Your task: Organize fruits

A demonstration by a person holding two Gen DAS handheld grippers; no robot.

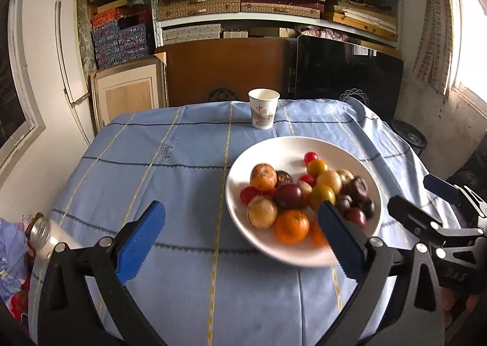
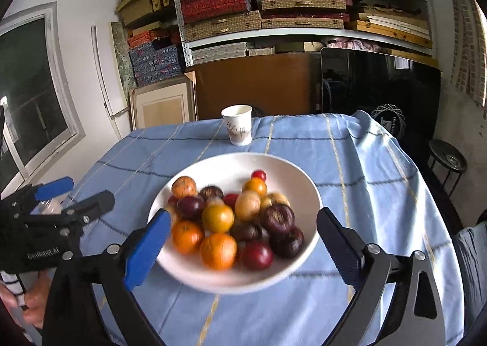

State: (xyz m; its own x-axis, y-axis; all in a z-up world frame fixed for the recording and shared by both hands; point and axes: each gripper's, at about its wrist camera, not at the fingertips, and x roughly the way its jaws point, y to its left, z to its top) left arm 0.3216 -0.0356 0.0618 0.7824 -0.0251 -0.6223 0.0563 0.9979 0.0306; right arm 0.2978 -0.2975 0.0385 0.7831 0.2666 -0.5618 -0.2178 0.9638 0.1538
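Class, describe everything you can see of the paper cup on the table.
The paper cup is white, tapering downward from a rolled rim, with small reddish and dark printed characters on its side. It looks like thin coated paper. It stands upright and open-topped near the far edge of the table, on the blue checked tablecloth, just beyond the white bowl of fruit and apart from it. Only the cloth touches it. What it holds, if anything, cannot be seen.
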